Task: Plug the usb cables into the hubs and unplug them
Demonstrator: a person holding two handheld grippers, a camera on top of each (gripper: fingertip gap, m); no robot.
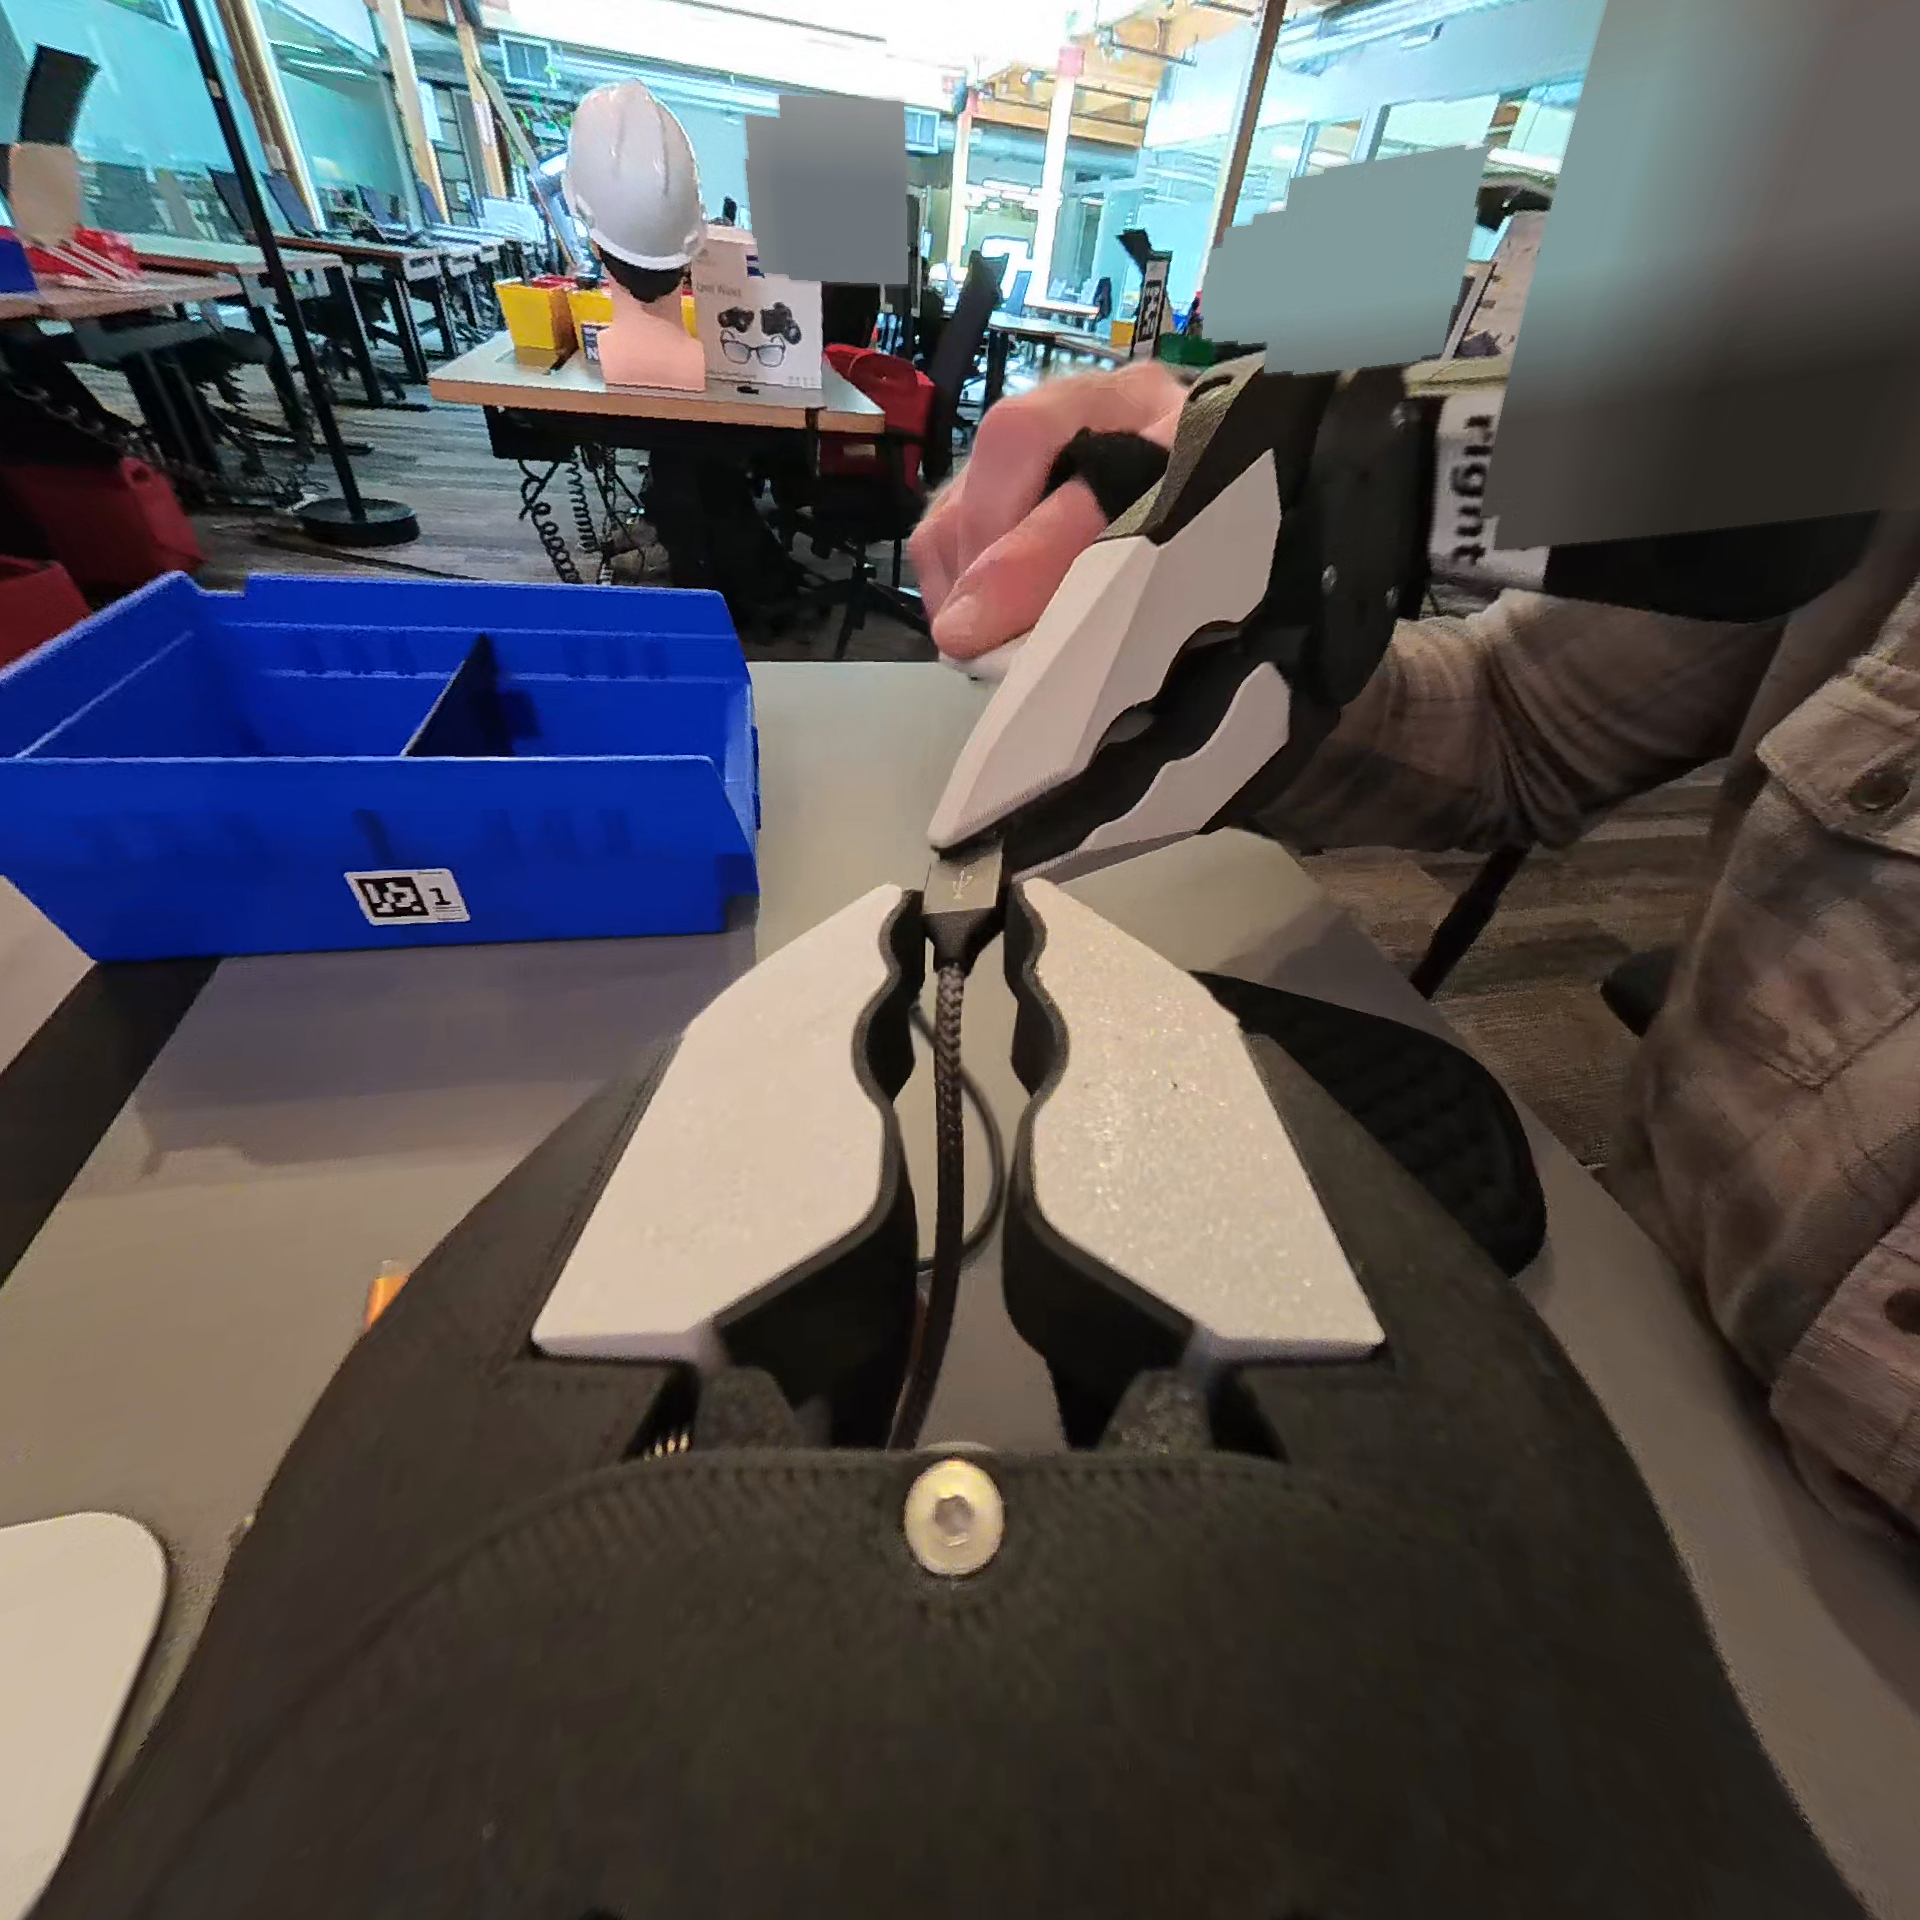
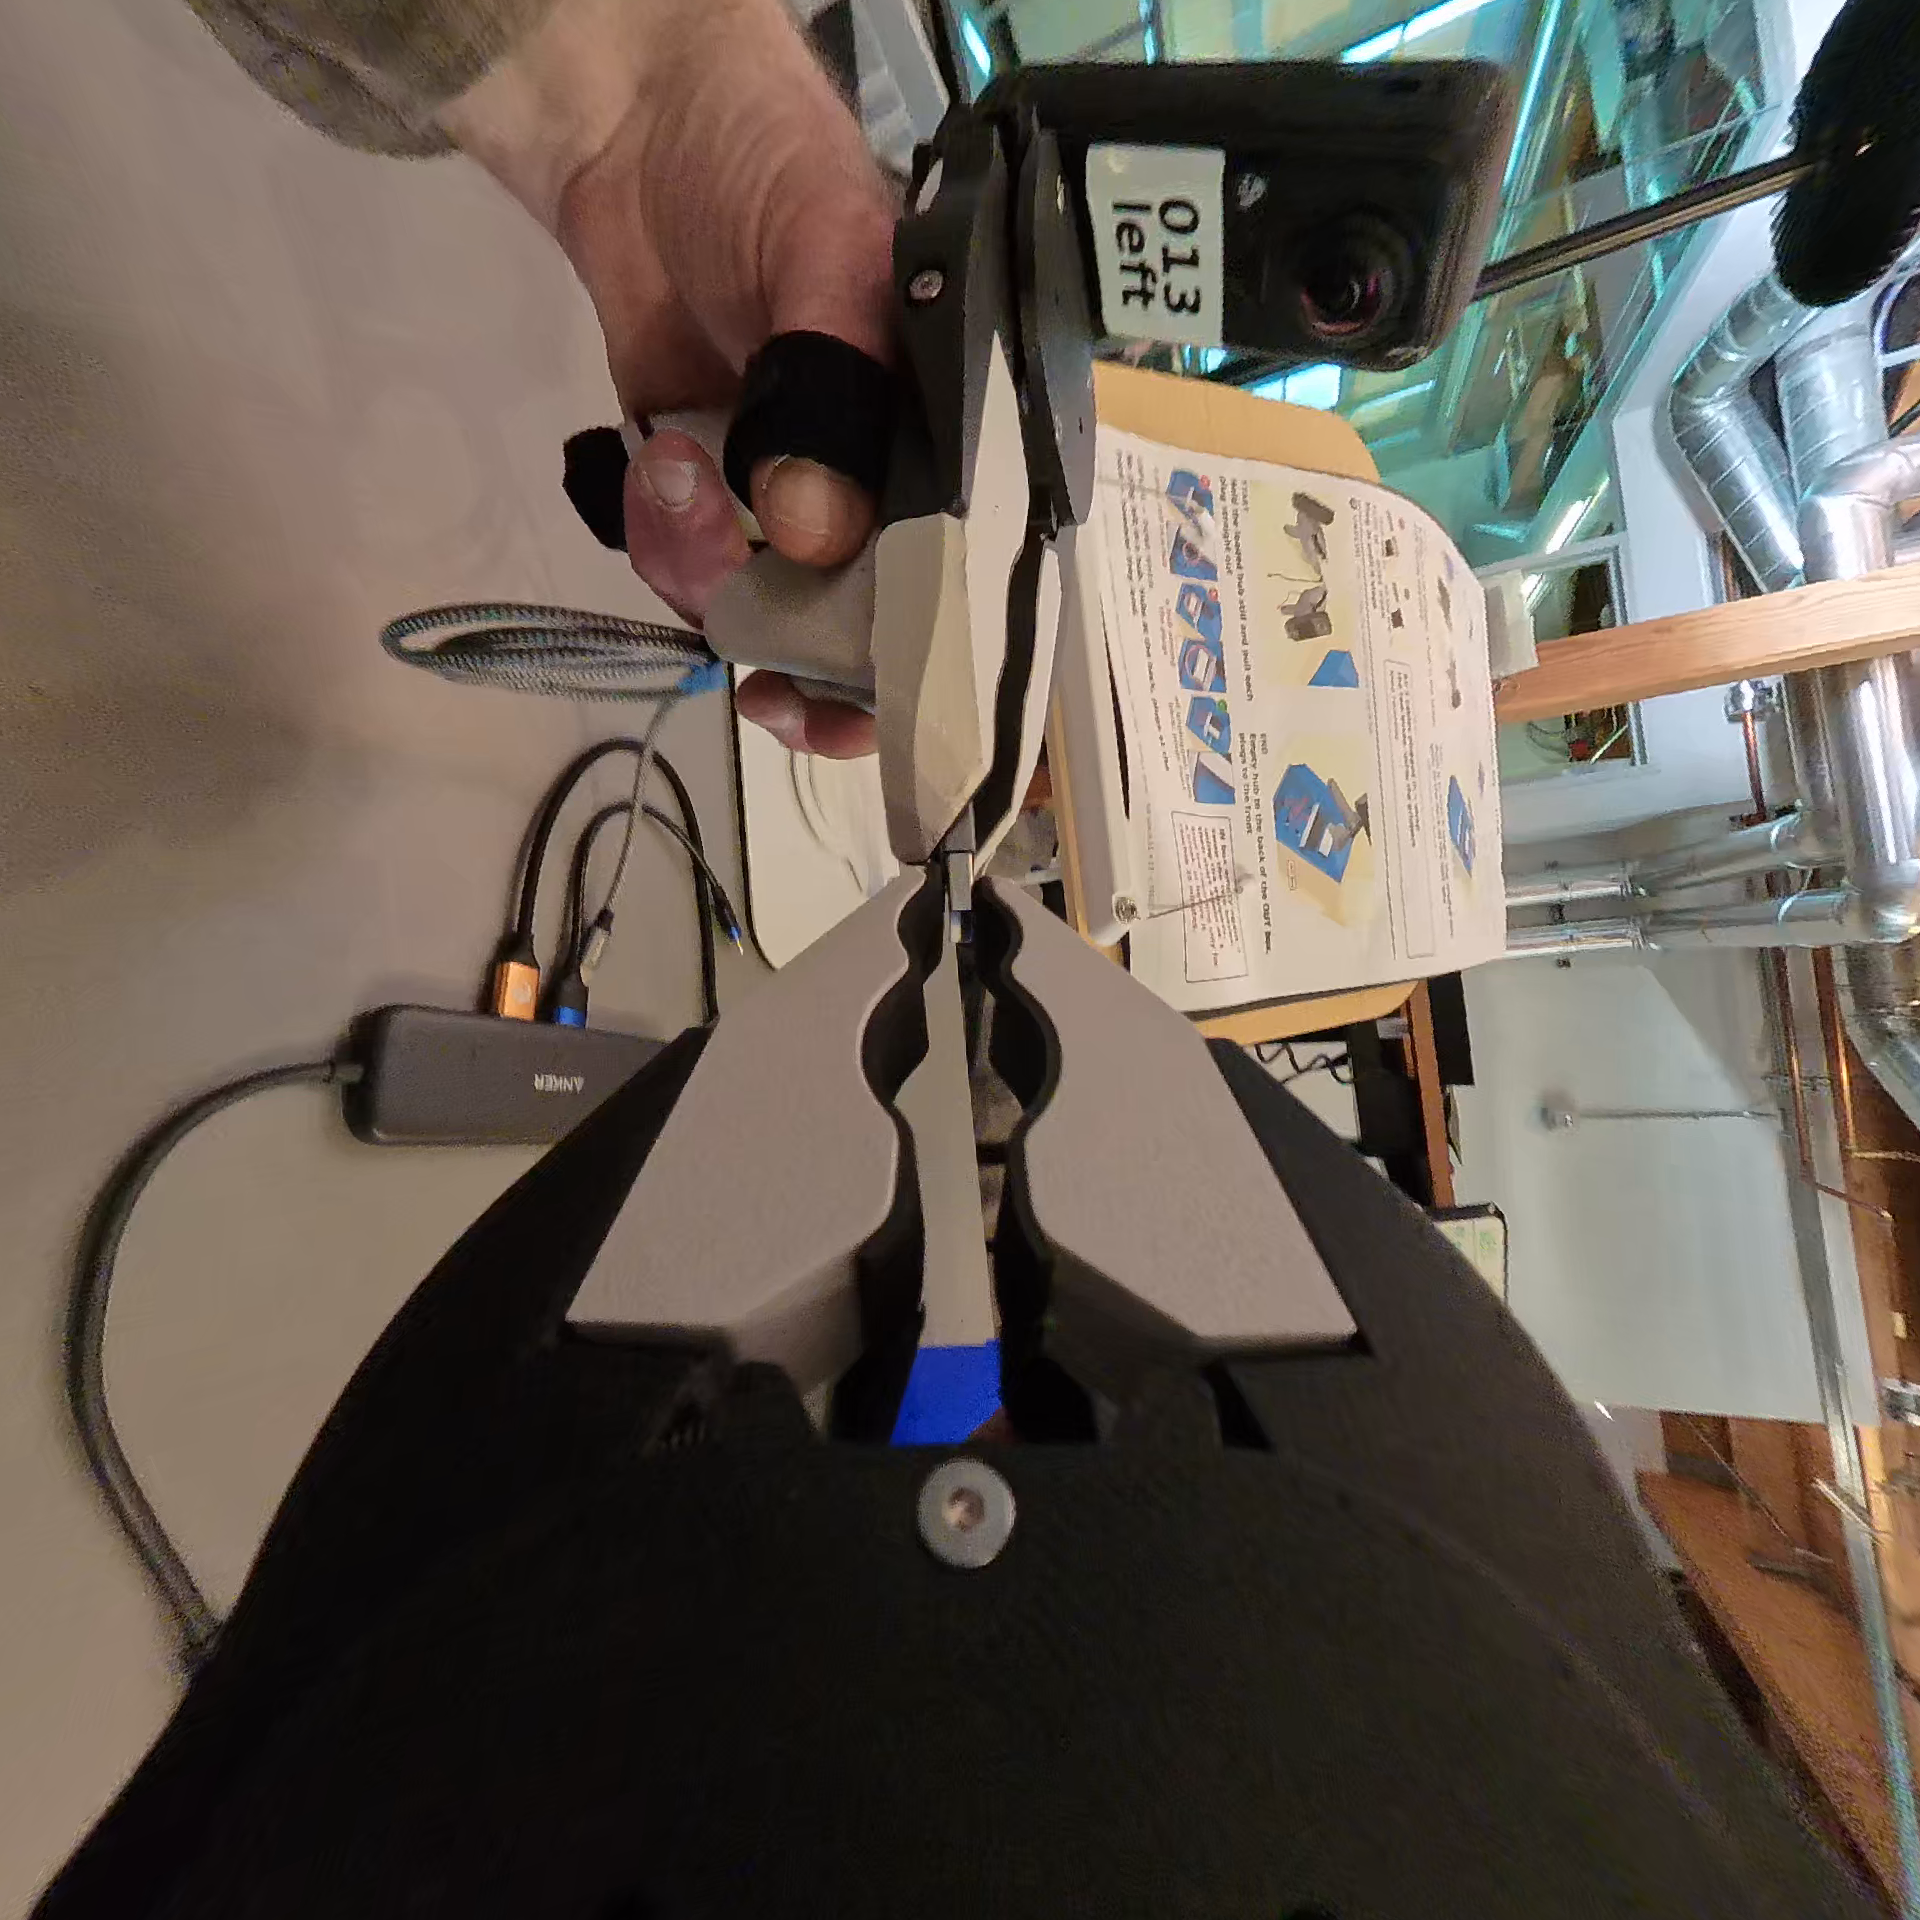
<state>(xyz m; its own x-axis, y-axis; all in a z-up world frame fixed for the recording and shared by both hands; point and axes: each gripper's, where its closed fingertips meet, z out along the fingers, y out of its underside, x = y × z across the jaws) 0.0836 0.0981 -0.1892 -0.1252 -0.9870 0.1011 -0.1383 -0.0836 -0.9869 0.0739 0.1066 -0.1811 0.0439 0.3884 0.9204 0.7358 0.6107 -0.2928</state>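
In the left wrist view the left gripper [image 1: 964, 914] has its fingers closed on a black USB plug [image 1: 961, 896], the braided cable [image 1: 943, 1122] running back between the fingers toward the camera. The right gripper [image 1: 971, 831] comes in from the right and far side, its tips meeting the plug's front end; what they pinch there is too small to tell from here. A blue bin [image 1: 395, 790] sits far left on the table [image 1: 436, 1039], apparently empty. In the right wrist view, rolled on its side, the right gripper [image 2: 961, 904] is clamped on a thin grey hub [image 2: 951, 1143] seen edge-on, and the plug [image 2: 958, 878] held by the left gripper [image 2: 961, 831] touches the hub's end. A second hub [image 2: 488, 1075] lies on the table to the left with an orange plug [image 2: 514, 987] and a blue plug [image 2: 571, 1003] already seated. The step in hand looks like mating or parting plug and hub in mid-air; I cannot tell which. Either way the next move calls for a straight push or pull along the plug's axis, with both grips kept firm and no twisting.
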